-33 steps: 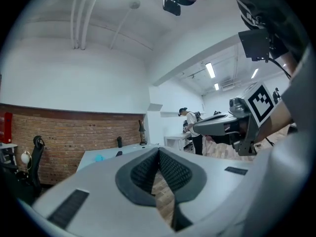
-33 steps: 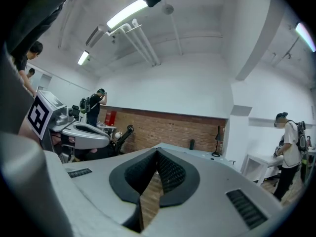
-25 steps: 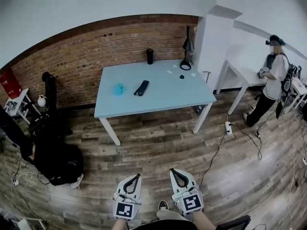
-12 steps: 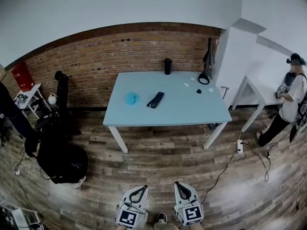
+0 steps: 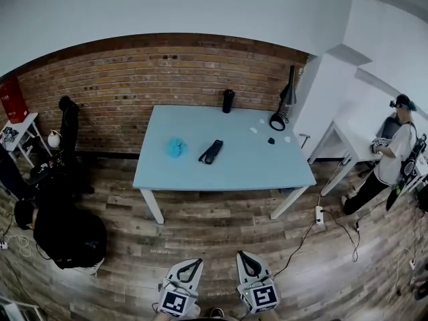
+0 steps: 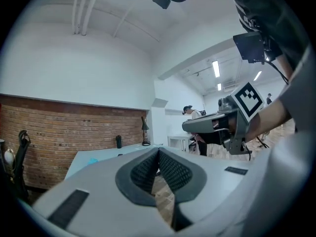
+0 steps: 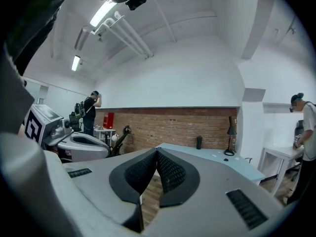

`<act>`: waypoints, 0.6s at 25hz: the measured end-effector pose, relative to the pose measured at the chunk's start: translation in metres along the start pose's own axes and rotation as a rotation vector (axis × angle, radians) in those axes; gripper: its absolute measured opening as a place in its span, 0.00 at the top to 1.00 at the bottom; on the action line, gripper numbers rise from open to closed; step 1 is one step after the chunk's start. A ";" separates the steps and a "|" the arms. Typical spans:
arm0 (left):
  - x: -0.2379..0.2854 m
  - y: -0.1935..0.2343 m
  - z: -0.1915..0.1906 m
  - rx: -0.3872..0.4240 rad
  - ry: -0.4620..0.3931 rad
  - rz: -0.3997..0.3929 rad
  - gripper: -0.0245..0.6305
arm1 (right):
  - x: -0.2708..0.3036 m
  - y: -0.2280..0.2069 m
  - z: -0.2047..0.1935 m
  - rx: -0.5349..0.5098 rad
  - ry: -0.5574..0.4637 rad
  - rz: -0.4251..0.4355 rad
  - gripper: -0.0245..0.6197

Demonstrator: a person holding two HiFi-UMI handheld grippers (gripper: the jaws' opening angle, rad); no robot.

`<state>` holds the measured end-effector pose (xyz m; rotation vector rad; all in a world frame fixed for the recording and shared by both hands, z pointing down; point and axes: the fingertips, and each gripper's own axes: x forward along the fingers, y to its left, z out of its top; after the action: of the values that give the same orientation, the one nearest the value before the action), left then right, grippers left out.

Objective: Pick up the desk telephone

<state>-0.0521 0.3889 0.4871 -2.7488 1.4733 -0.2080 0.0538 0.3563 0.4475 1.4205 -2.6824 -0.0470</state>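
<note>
Two pinched shut on nothing, my left hand-held gripper (image 5: 190, 265) and right hand-held gripper (image 5: 243, 258), side by side above the wood floor (image 5: 221, 223), black desk telephone (image 5: 210, 151) well apart at twelve o'clock, lying mid-counter (image 5: 234, 172), teal object (image 5: 175, 147) at its nine o'clock

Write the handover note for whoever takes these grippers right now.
Left gripper: shut, empty, held low over the wooden floor, well short of the table.
Right gripper: shut, empty, beside the left one.
Desk telephone: lies near the middle of the light blue table, just right of a teal object; nothing touches it.
Done: no pick-up yet.
Left: get to the table, open a gripper, close it on the telephone and lift.
</note>
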 end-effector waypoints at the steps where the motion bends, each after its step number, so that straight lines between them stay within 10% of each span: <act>1: 0.003 0.008 0.003 -0.017 -0.003 -0.011 0.93 | 0.011 0.001 0.005 -0.006 0.002 -0.006 0.96; 15: 0.035 0.108 -0.039 -0.071 0.024 -0.059 0.93 | 0.104 0.030 -0.006 -0.074 0.143 0.010 0.96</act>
<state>-0.1271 0.3023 0.5209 -2.8576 1.4341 -0.1932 -0.0283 0.2877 0.4636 1.3349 -2.5450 -0.0418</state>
